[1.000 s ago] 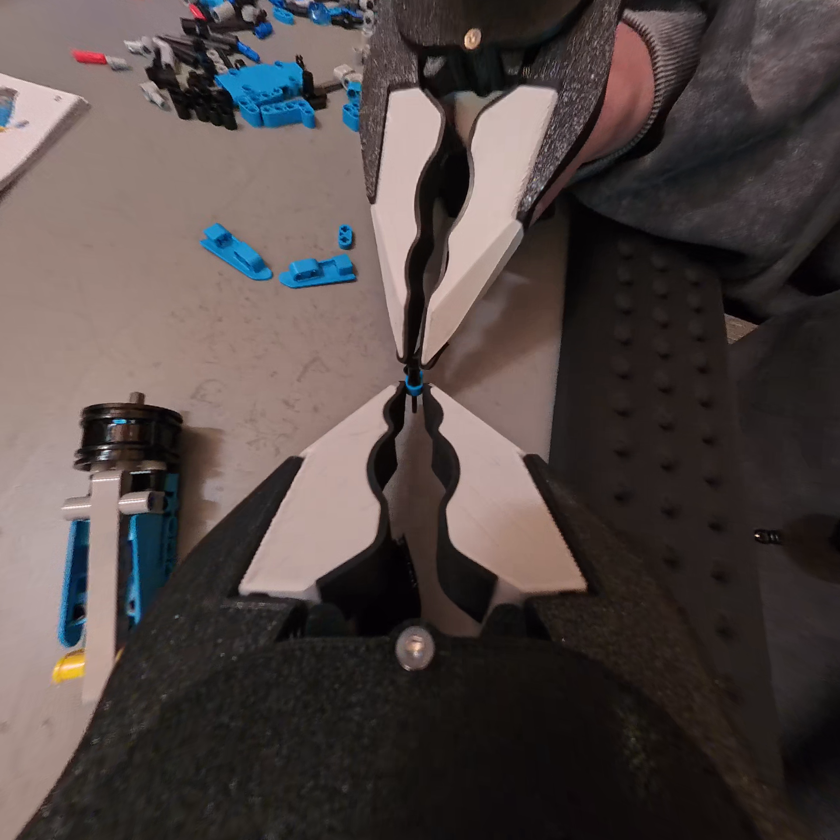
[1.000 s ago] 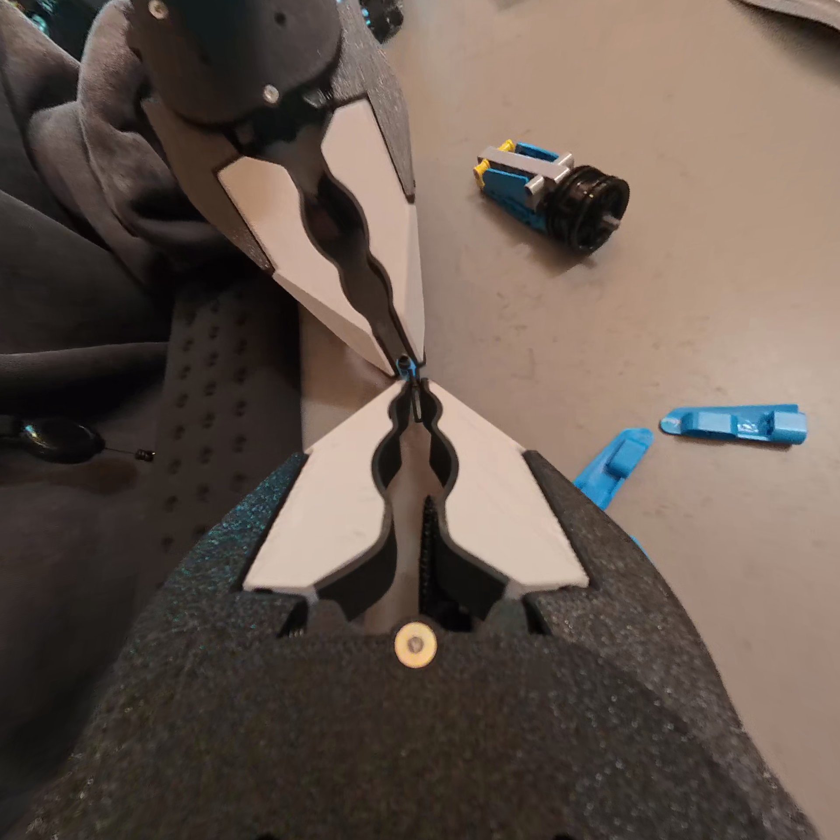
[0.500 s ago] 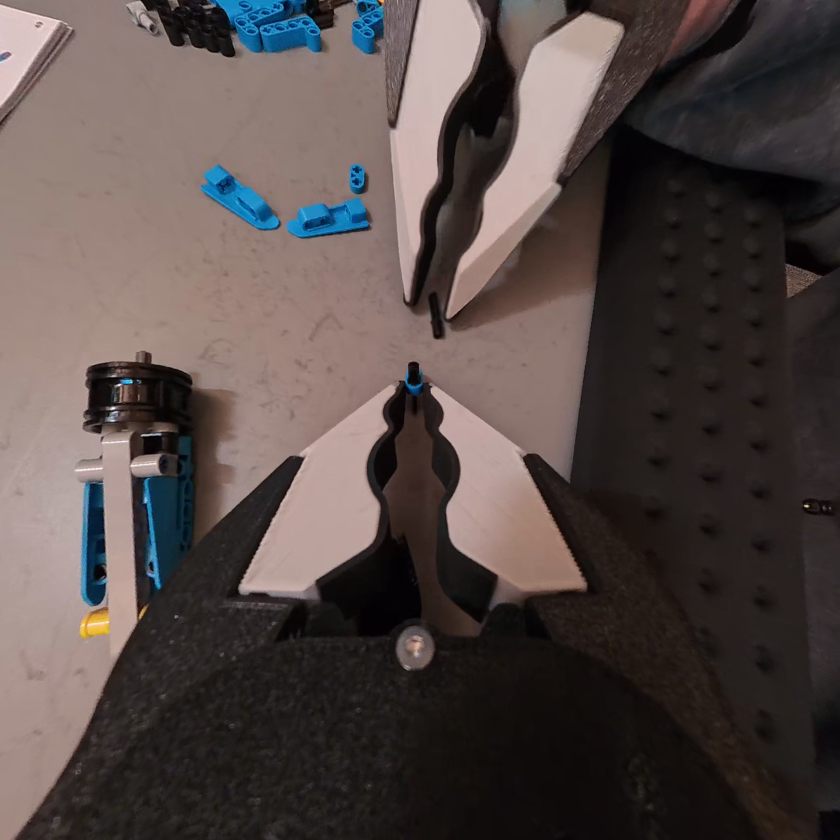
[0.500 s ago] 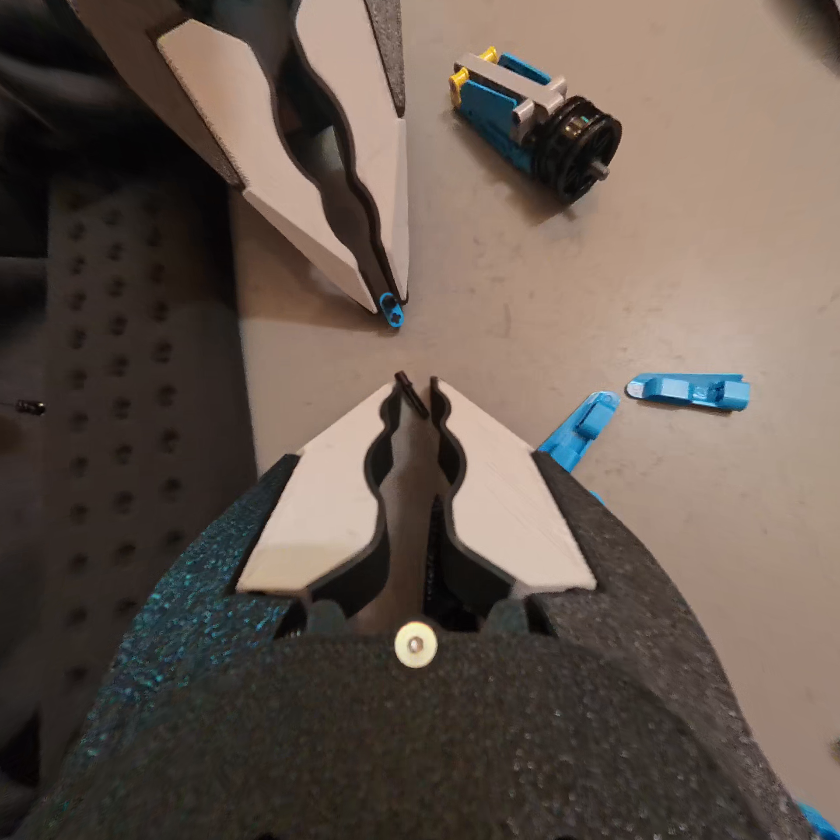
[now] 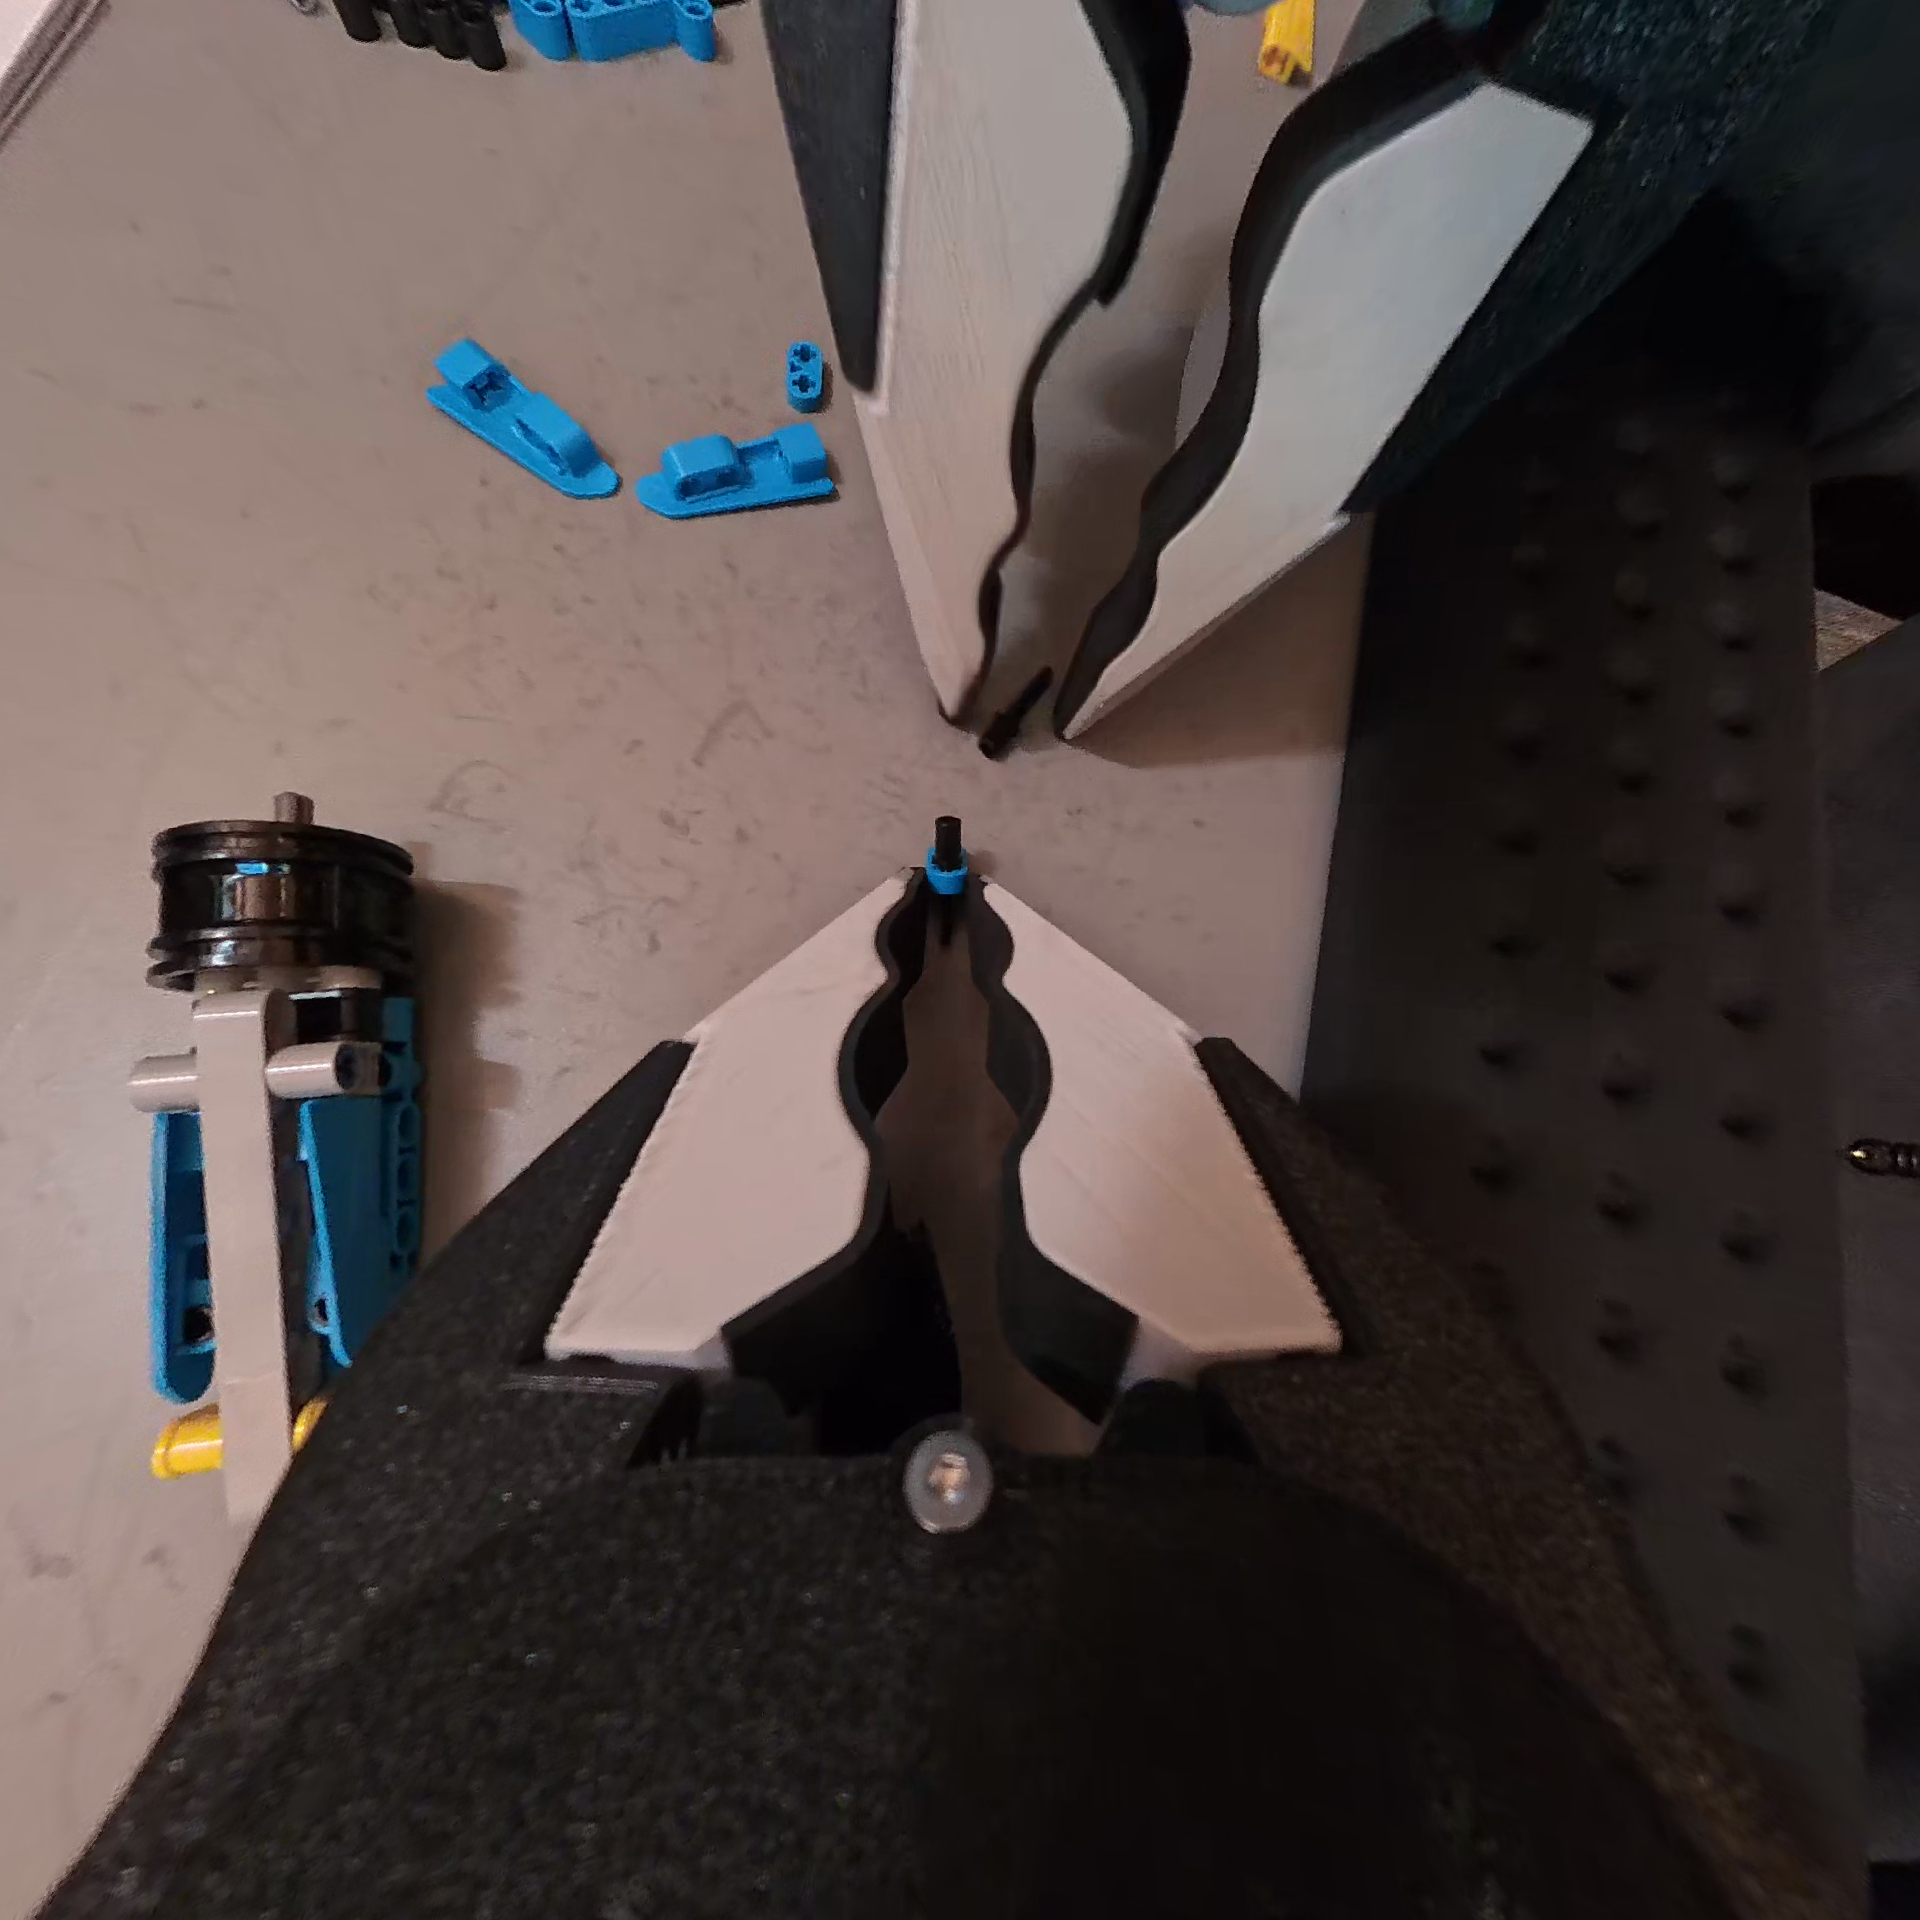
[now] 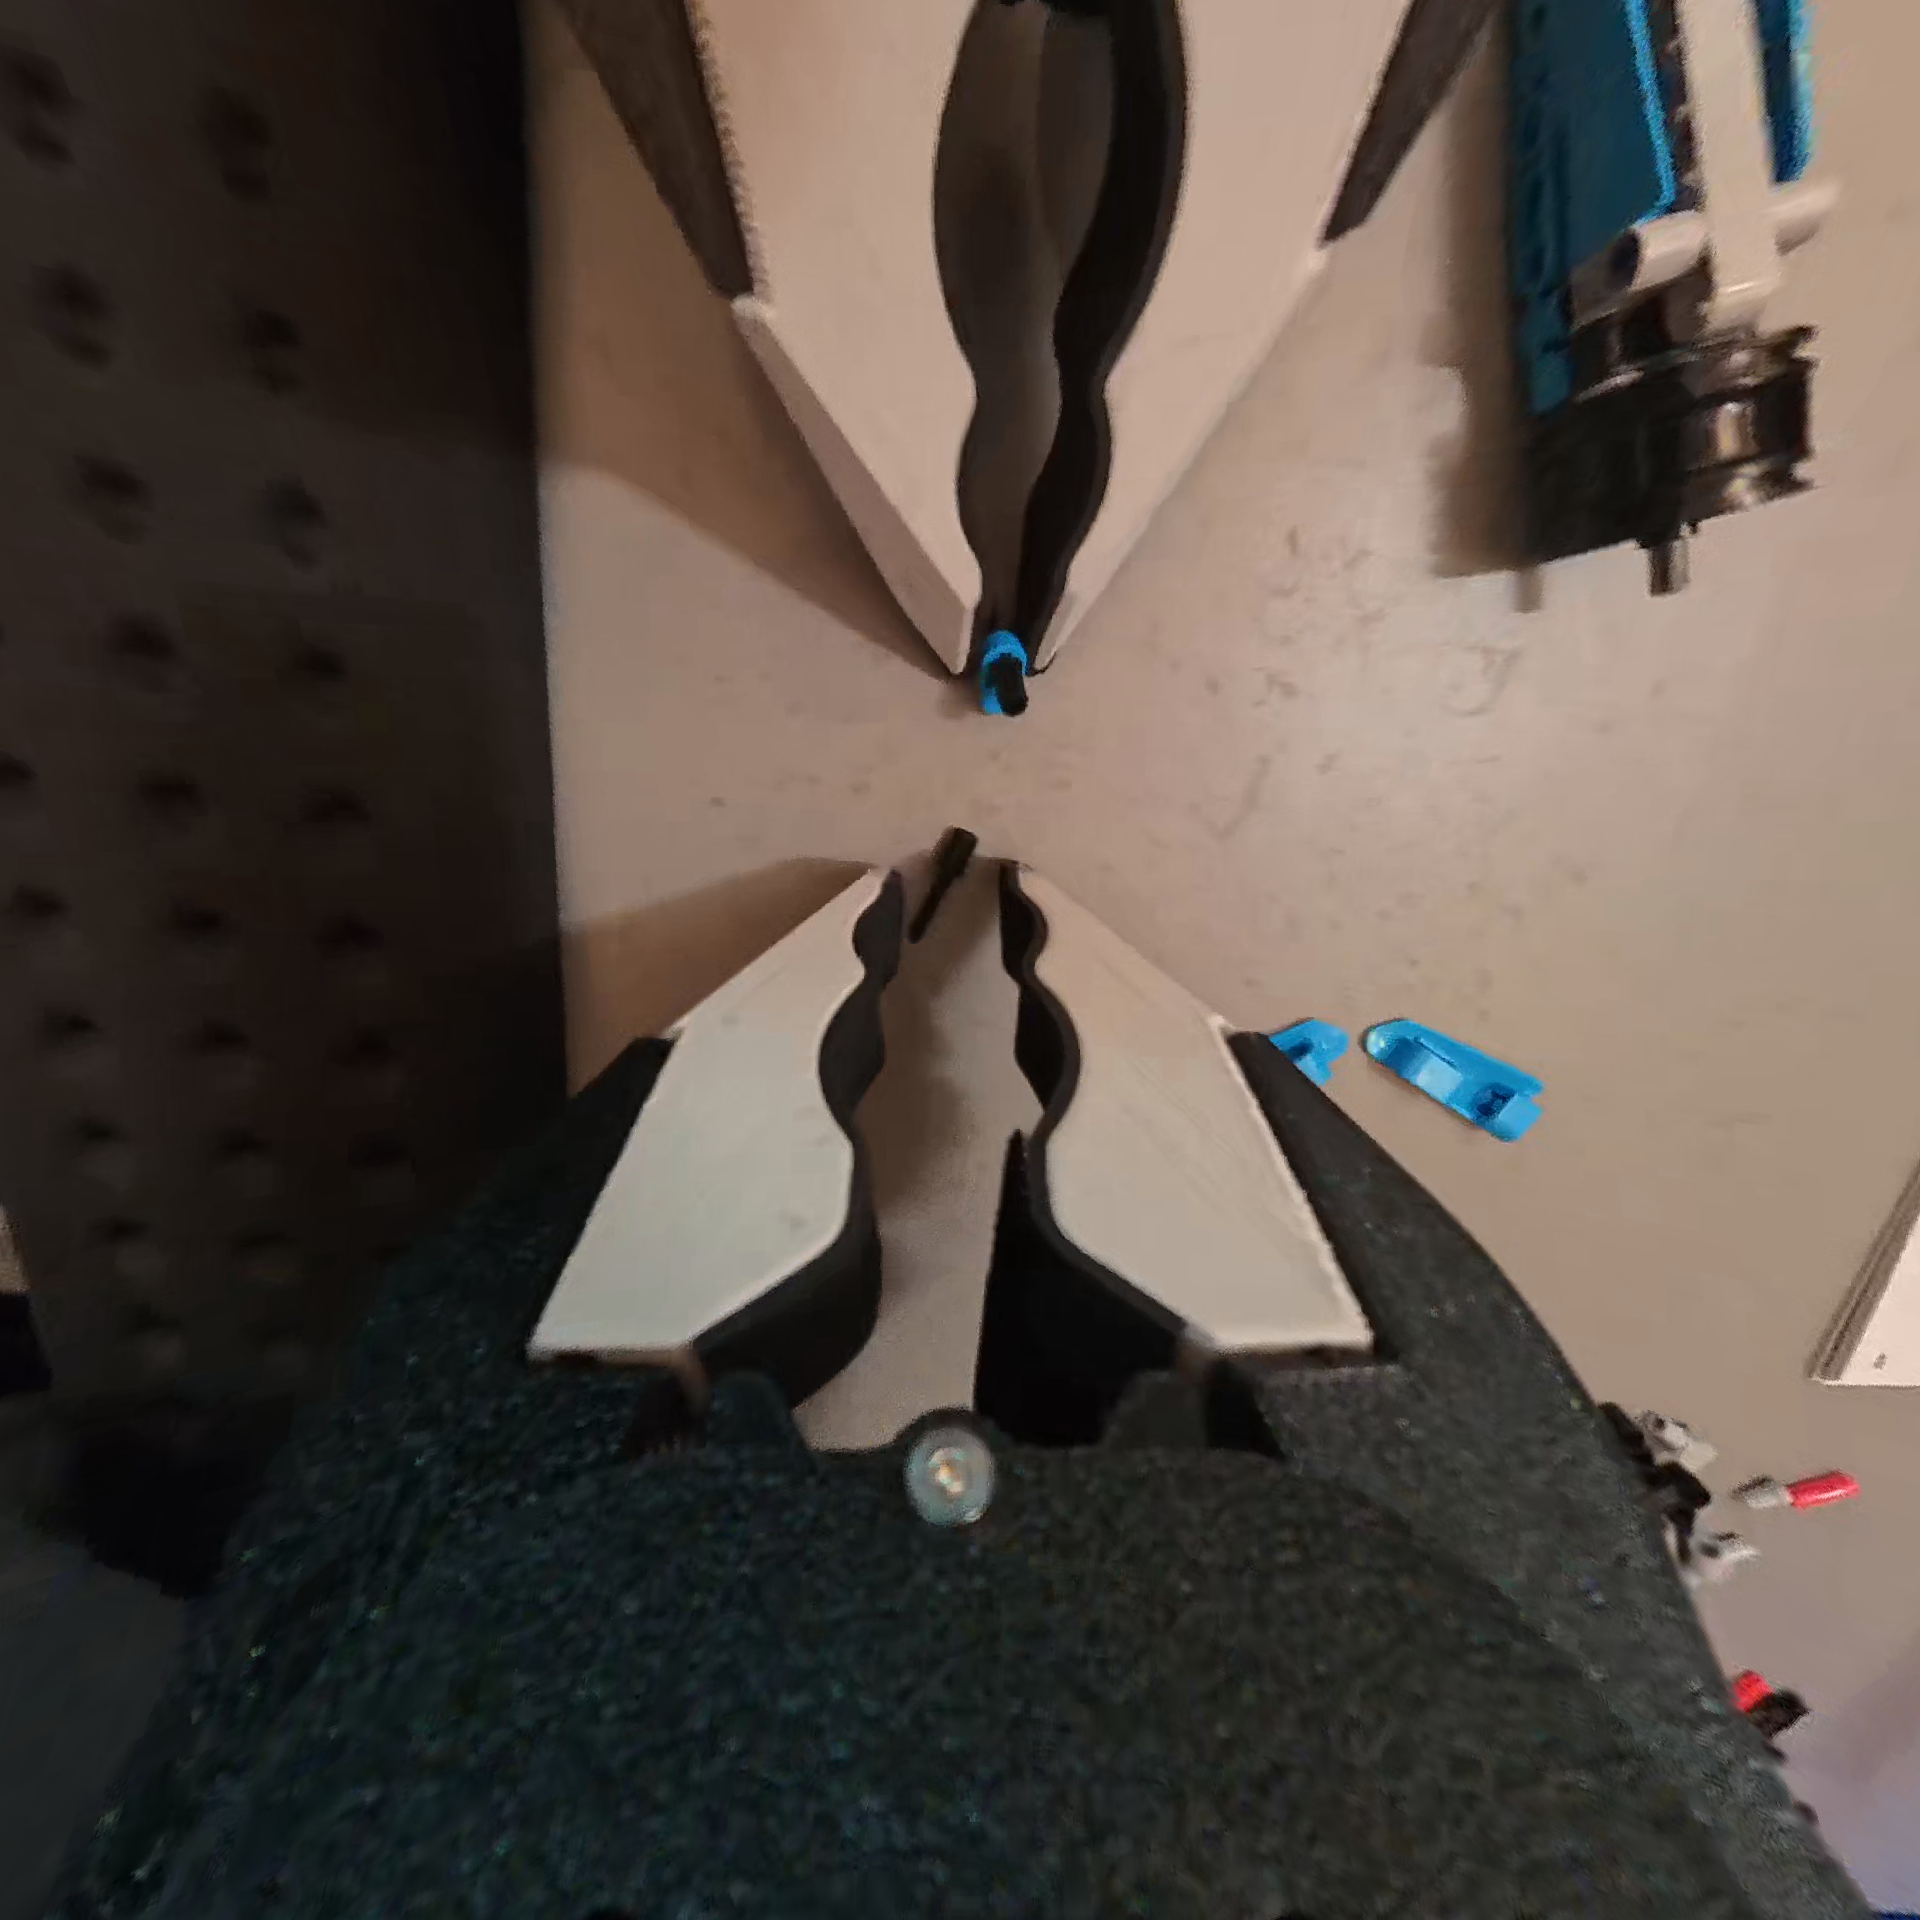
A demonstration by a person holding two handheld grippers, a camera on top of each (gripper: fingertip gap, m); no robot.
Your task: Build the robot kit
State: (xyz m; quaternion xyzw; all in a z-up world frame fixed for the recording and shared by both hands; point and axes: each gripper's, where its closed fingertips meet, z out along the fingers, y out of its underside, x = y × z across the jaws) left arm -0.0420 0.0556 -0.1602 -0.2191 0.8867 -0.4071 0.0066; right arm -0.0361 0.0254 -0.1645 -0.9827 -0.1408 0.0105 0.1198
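Observation:
My left gripper (image 5: 943,883) is shut on a small blue connector (image 5: 945,871) with a short black pin sticking out of its front. It also shows in the right wrist view (image 6: 1000,665), blue connector (image 6: 1001,675) at its tips. My right gripper (image 6: 945,873) faces it tip to tip across a short gap above the grey table (image 5: 312,675). Its jaws stand slightly apart with a thin black pin (image 6: 938,883) slanted between them, against the left finger. The left wrist view shows this gripper (image 5: 1013,719) and its pin (image 5: 1016,715) too.
A black wheel on a blue and grey built piece (image 5: 281,1091) lies left of my left gripper. Two blue panels (image 5: 520,431) (image 5: 743,473) and a small blue link (image 5: 803,376) lie farther off. A dark perforated mat (image 5: 1579,935) borders the right. Loose parts (image 5: 613,26) lie at the far edge. My left and right fingertips are right by each other.
The two grippers were tip to tip and have drawn apart. The right gripper's jaws have eased open a little and it has swung round; the black pin stays at its tips.

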